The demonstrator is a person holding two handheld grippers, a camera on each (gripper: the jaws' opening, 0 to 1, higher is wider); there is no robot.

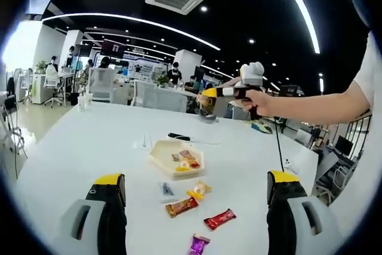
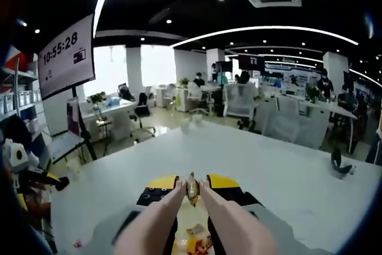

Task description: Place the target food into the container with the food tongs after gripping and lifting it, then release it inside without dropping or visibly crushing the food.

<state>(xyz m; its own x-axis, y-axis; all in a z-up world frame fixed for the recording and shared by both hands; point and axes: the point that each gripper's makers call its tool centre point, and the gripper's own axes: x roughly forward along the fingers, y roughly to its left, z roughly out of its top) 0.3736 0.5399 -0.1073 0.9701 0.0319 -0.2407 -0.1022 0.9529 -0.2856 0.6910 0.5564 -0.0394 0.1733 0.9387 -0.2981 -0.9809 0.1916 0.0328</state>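
White office table [image 1: 89,141]: left gripper [image 1: 197,198] jaws wide apart above wrapped snacks [image 1: 182,206] near container [image 1: 176,158]; right gripper [image 2: 192,190] squeezes tongs [image 2: 197,219] on a candy [image 2: 192,188] (lifted).

"10:55:28" on the hanging wall screen [image 2: 67,55], right gripper view
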